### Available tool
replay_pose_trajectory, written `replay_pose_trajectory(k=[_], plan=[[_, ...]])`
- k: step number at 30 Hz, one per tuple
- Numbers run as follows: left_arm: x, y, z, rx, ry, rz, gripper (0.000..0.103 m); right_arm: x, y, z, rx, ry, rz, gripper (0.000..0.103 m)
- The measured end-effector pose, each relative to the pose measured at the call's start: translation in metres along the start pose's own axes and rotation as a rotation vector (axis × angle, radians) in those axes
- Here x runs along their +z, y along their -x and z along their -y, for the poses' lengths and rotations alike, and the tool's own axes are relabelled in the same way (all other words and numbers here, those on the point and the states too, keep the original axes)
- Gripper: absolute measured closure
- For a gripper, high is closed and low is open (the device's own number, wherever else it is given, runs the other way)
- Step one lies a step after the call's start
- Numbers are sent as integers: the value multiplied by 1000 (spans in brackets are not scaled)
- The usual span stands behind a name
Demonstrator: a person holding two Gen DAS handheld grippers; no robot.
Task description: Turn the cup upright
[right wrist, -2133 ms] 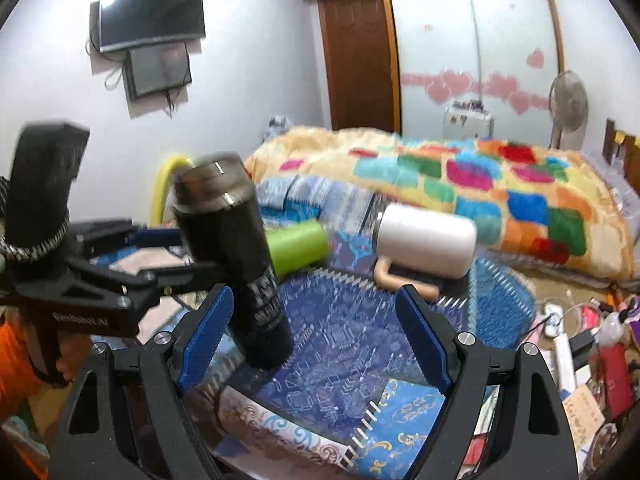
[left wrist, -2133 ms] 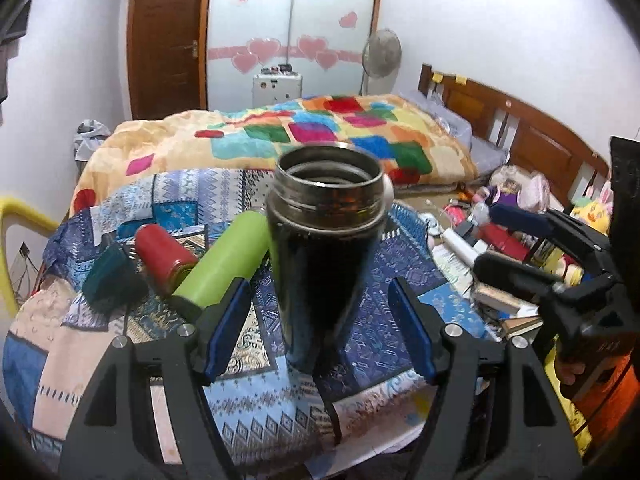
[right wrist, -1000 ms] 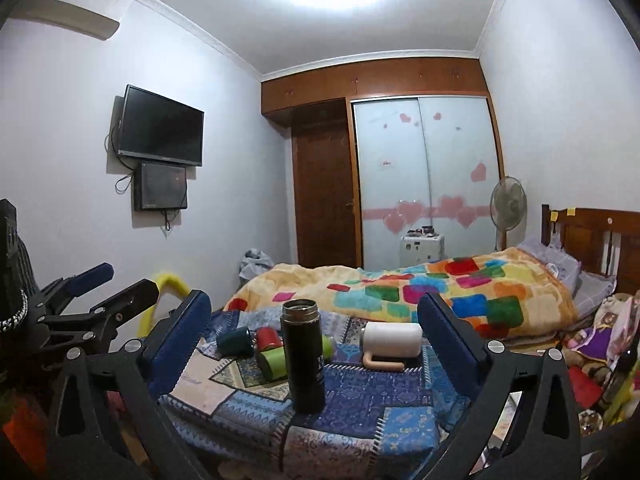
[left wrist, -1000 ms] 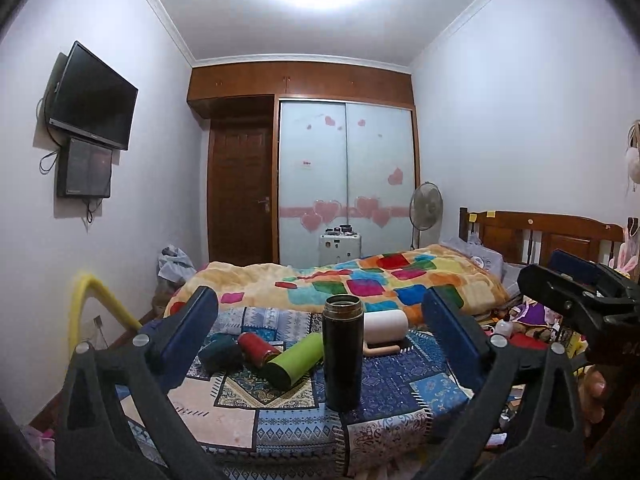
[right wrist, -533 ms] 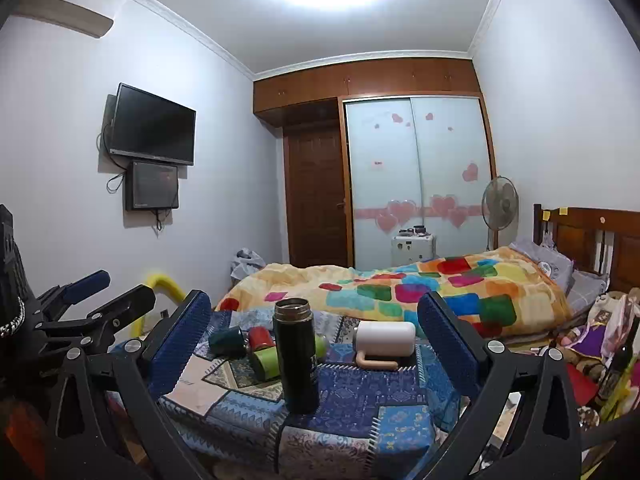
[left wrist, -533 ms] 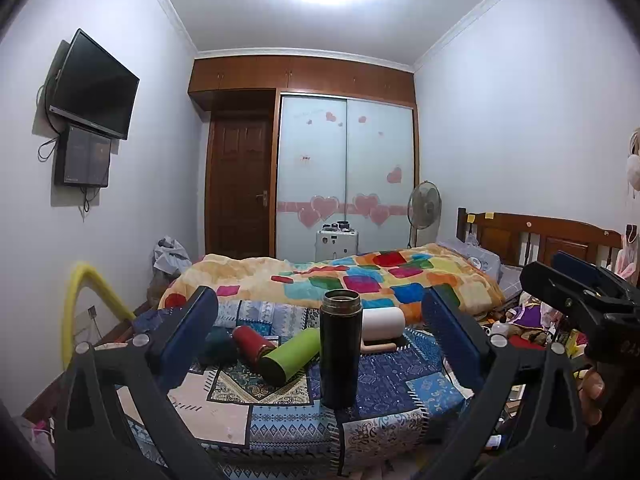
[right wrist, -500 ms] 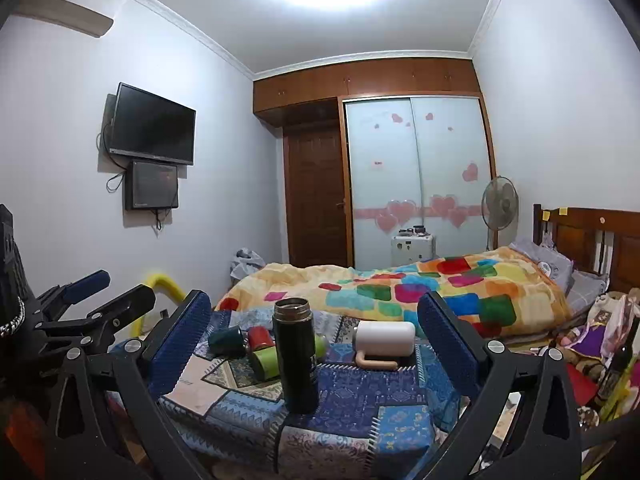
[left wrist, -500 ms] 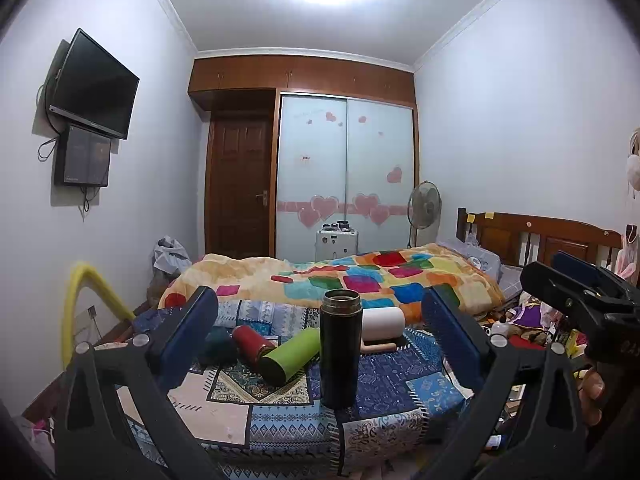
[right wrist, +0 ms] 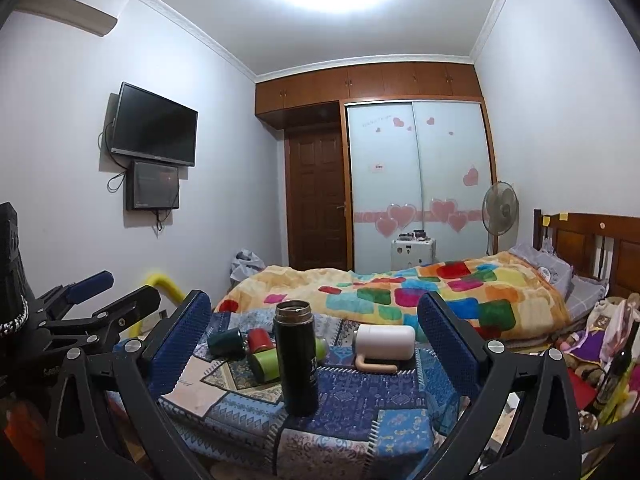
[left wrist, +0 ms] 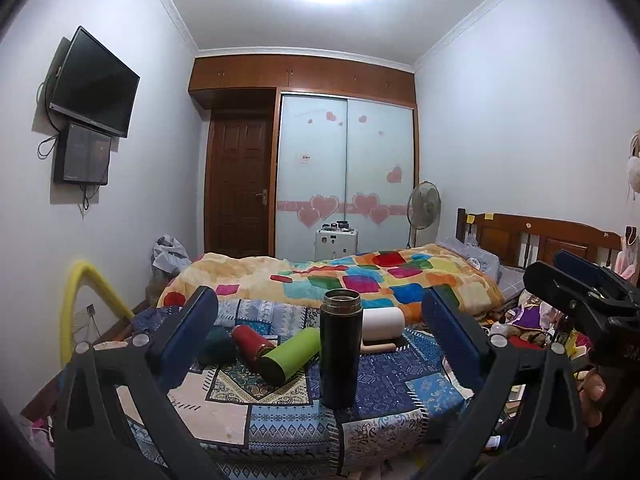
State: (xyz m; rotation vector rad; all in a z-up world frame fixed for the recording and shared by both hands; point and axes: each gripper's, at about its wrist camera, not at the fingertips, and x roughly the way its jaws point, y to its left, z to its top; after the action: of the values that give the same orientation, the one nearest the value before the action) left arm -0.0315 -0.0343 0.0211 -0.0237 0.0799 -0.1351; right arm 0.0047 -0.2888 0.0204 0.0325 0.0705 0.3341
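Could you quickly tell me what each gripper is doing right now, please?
Left gripper: open, holding nothing.
Right gripper: open, holding nothing.

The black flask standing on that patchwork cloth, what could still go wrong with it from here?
The black flask stands tall and narrow on the soft patchwork cloth, so it may tip if bumped. The green cup lies on its side close beside it and could roll against it. Both the left gripper and right gripper are open and away, so neither would catch it.
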Motion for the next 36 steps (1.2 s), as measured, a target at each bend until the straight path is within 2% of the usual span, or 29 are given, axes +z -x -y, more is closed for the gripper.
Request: replay_pose_trajectory(k=[36], plan=[[-1,-5,4,-15,-2,-18,0,-1,-1,1,-8,-8,-3,0]])
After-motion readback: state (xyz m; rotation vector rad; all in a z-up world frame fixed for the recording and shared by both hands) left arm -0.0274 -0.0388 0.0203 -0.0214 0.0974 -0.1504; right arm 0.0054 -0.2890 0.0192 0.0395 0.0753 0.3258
